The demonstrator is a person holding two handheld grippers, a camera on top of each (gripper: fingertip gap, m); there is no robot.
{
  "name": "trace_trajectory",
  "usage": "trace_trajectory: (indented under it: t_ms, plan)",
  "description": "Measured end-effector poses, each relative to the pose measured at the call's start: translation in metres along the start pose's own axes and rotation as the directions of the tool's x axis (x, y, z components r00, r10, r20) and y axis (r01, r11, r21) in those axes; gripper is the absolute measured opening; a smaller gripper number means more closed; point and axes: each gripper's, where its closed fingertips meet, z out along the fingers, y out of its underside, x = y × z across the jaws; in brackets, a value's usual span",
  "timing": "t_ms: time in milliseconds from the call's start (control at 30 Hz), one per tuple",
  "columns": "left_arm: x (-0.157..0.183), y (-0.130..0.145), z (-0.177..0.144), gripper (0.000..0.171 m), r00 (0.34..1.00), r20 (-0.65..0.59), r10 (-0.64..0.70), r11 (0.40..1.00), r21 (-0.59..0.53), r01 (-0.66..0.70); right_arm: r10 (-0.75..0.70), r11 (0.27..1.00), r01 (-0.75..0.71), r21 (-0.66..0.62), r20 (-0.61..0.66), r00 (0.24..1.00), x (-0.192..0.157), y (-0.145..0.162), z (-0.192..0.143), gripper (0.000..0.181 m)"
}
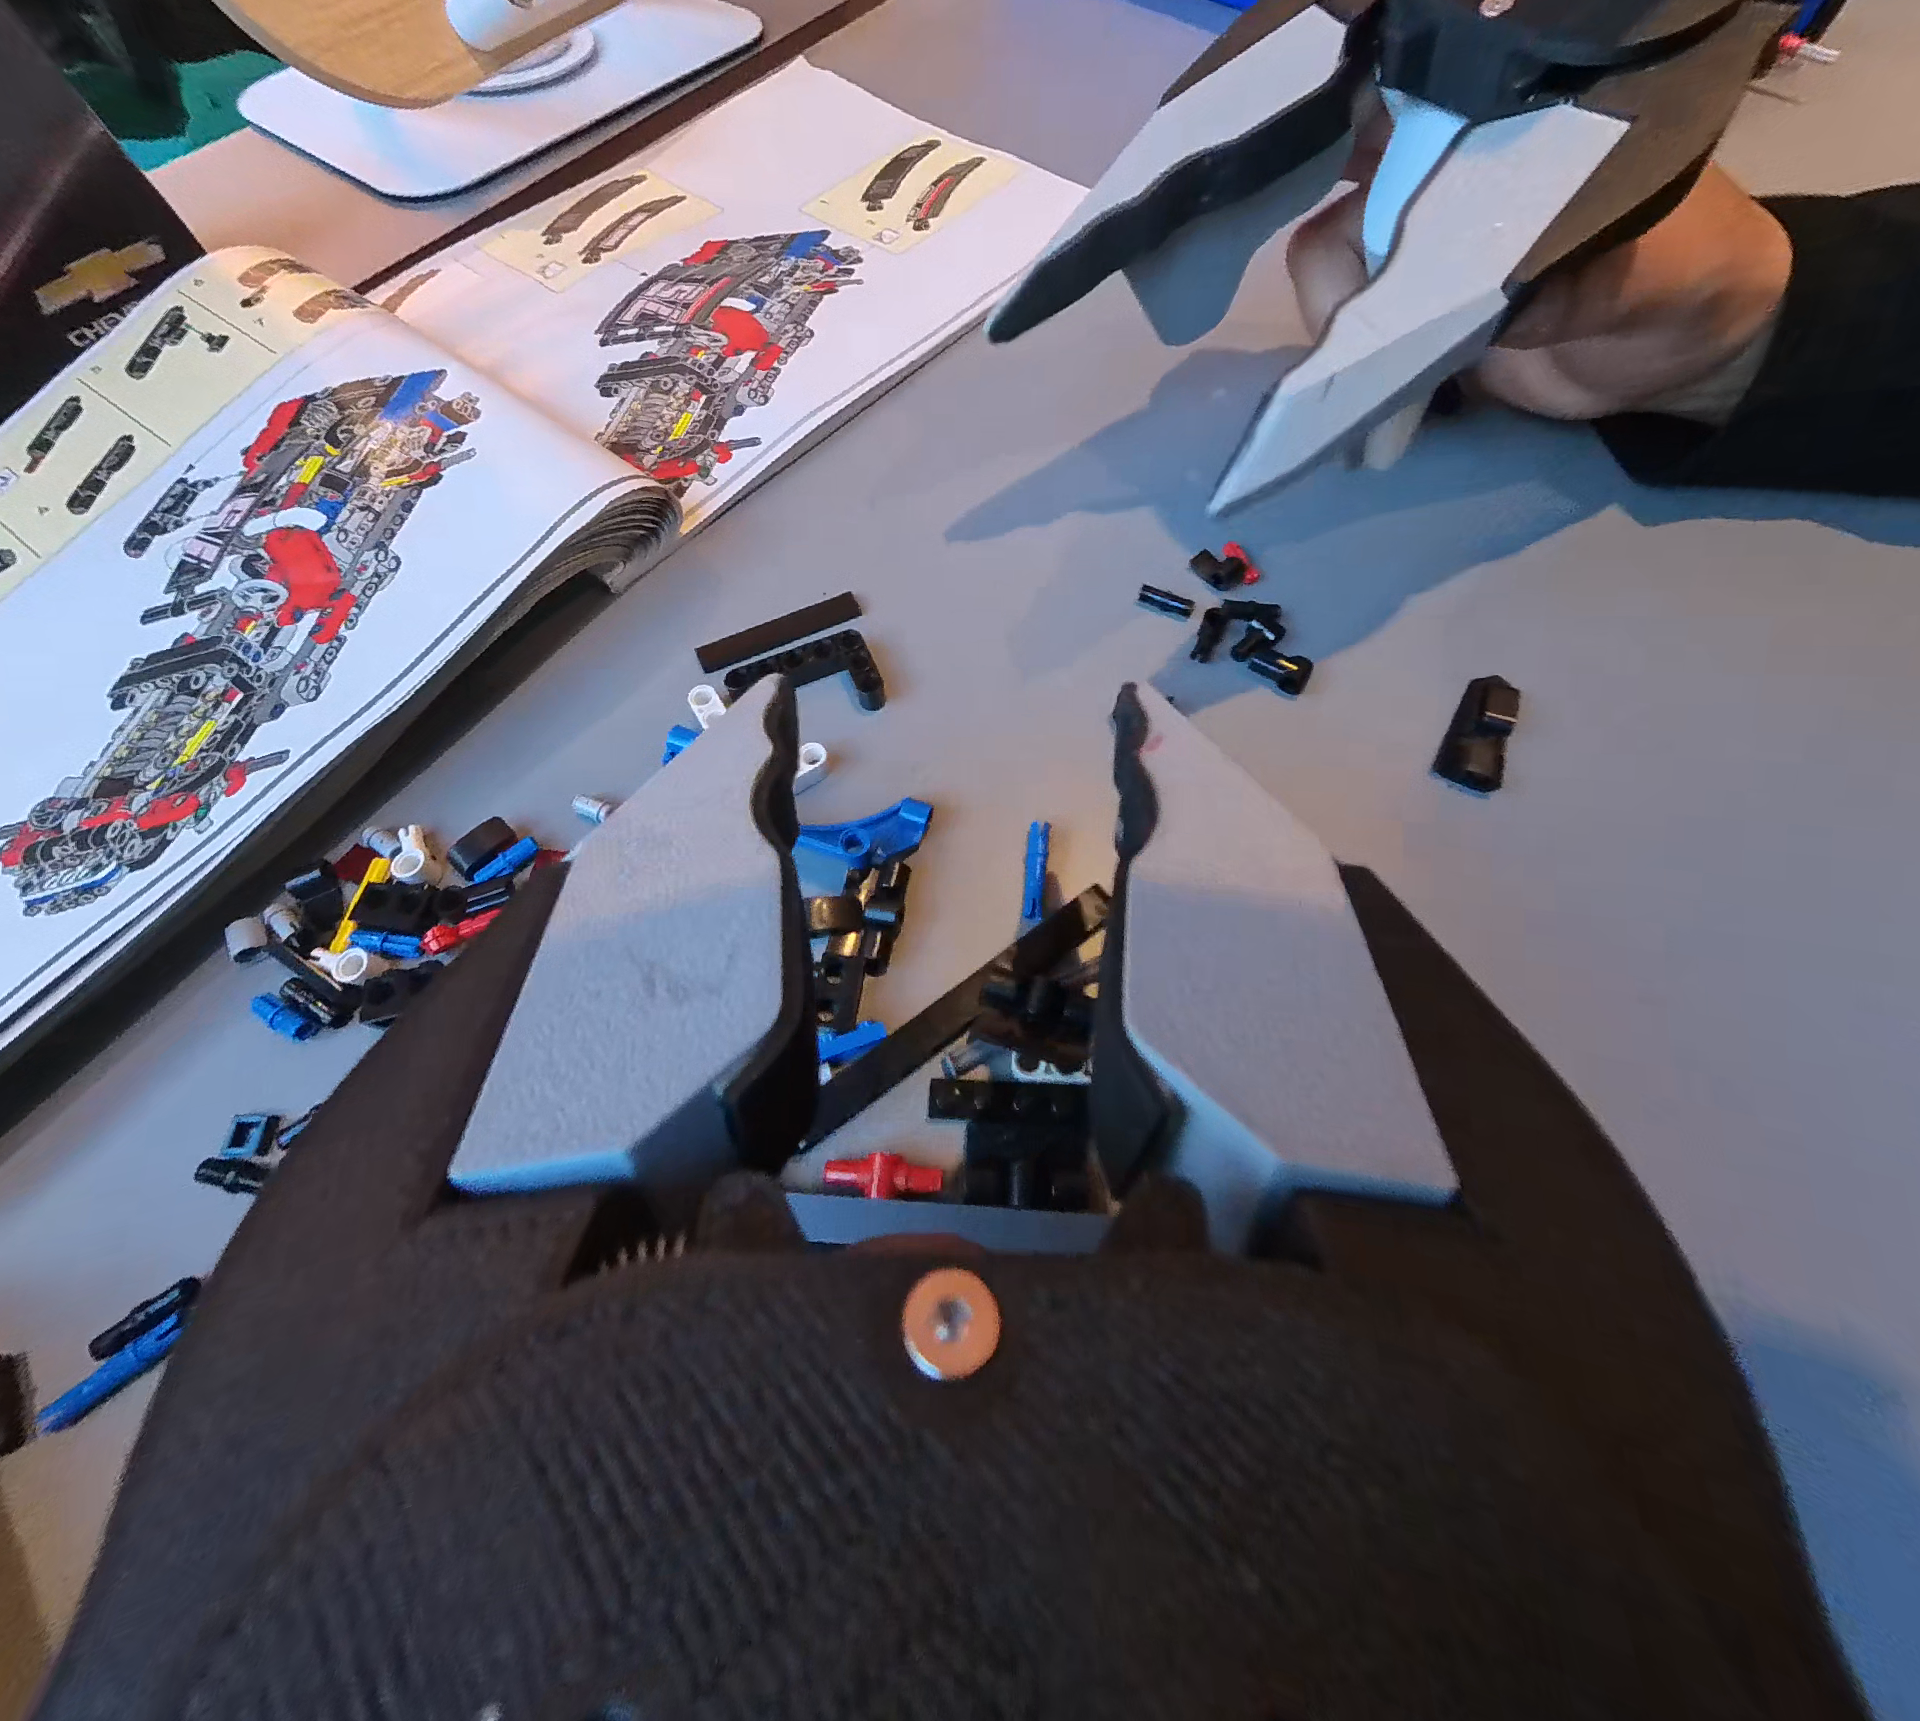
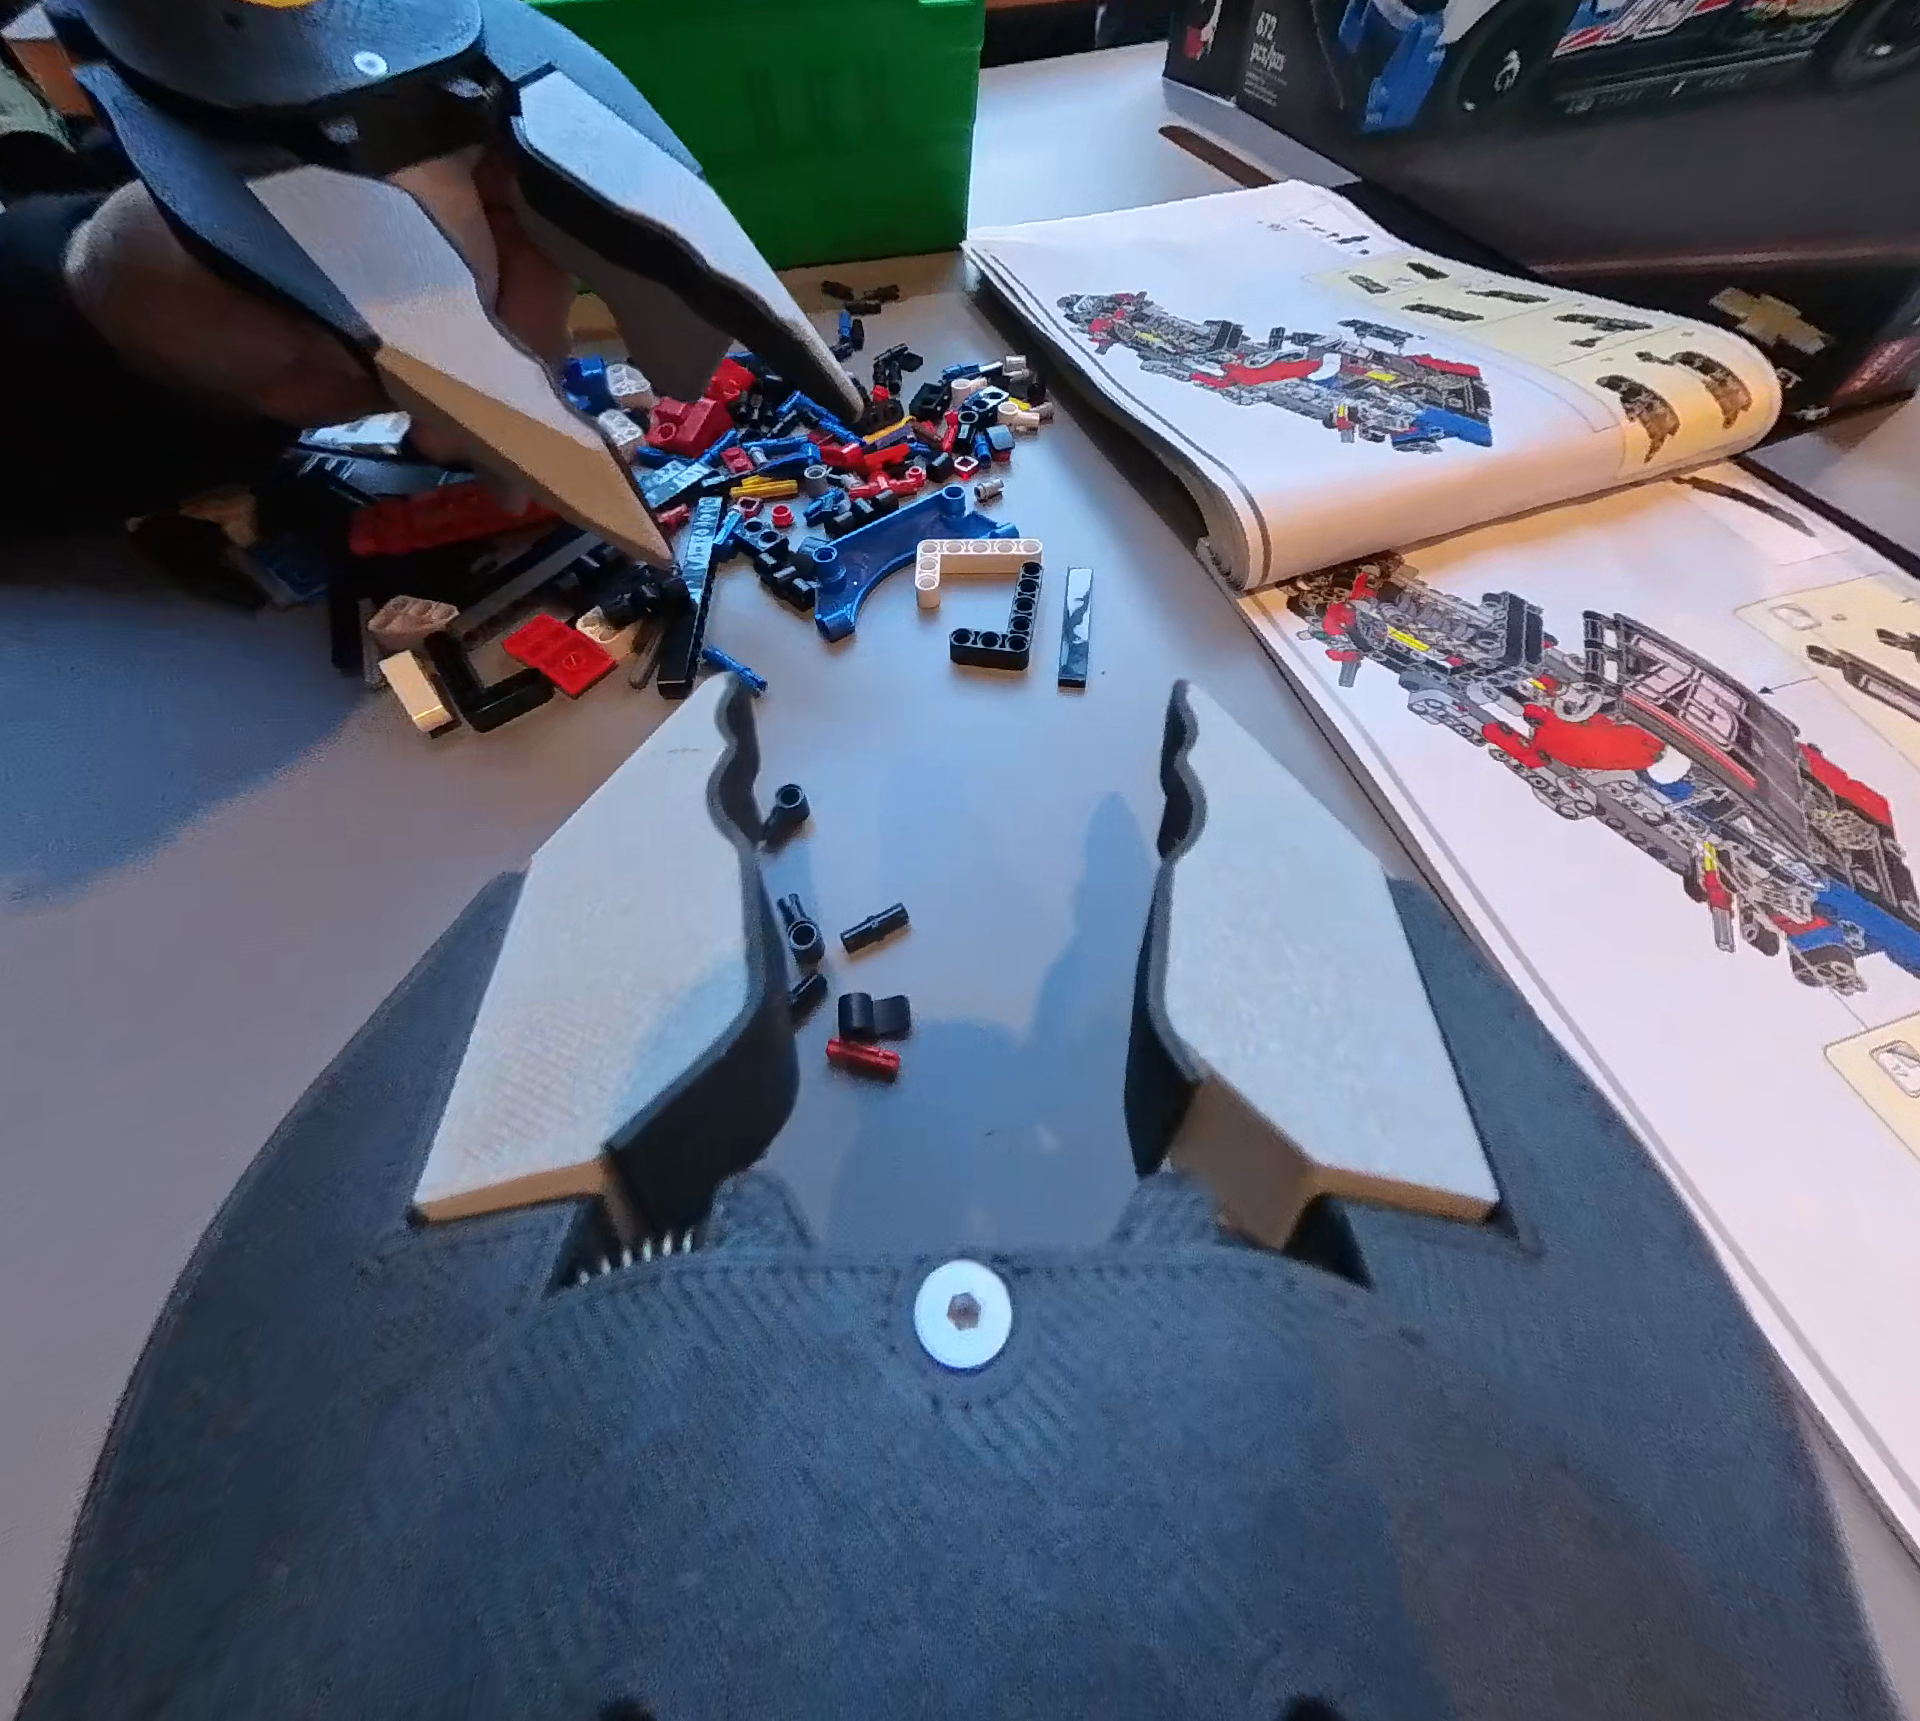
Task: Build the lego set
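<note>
the left gripper [image 1: 951, 705] hangs with jaws apart and empty over the main pile of lego pieces [image 2: 831, 466] on the grey surface [image 1: 1558, 944], likely sorting for a part; the right gripper [image 2: 956, 715], also apart and empty, sits over a small cluster of black pins [image 2: 862, 954] kept separate – probably pulled out for the step shown in the open instruction booklet [image 2: 1455, 383]. the green bin [image 2: 790, 92] stands behind the pile – its contents are hidden
</note>
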Motion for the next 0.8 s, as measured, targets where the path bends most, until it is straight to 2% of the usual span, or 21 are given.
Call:
trace_trajectory:
  t_ms: [100, 600, 667, 800]
  plan:
    - [0.002, 0.0011, 0.0016, 0.059, 1.0, -0.002, 0.004, 1.0, -0.003, -0.004, 0.002, 1.0, -0.002, 0.025, 0.009, 1.0, -0.0007, -0.0032, -0.0017, 0.067]
    - [-0.0045, -0.0048, -0.0016, 0.06, 0.998, 0.054, 0.014, 1.0, 0.022, -0.015, -0.022, 0.999, 0.023, -0.039, 0.022, 1.0, -0.0044, 0.0052, 0.005, 0.085]
    - [-0.0042, -0.0077, -0.0031, 0.057, 0.996, 0.079, 0.049, 0.998, 0.03, -0.052, -0.03, 0.999, 0.031, -0.043, 0.02, 0.999, -0.0048, 0.0058, 0.0049, 0.08]
    - [-0.0062, -0.006, -0.003, 0.054, 0.987, 0.12, 0.104, 0.994, 0.01, -0.106, -0.054, 0.998, 0.054, -0.03, 0.01, 0.998, -0.0057, 0.0046, 0.0028, 0.052]
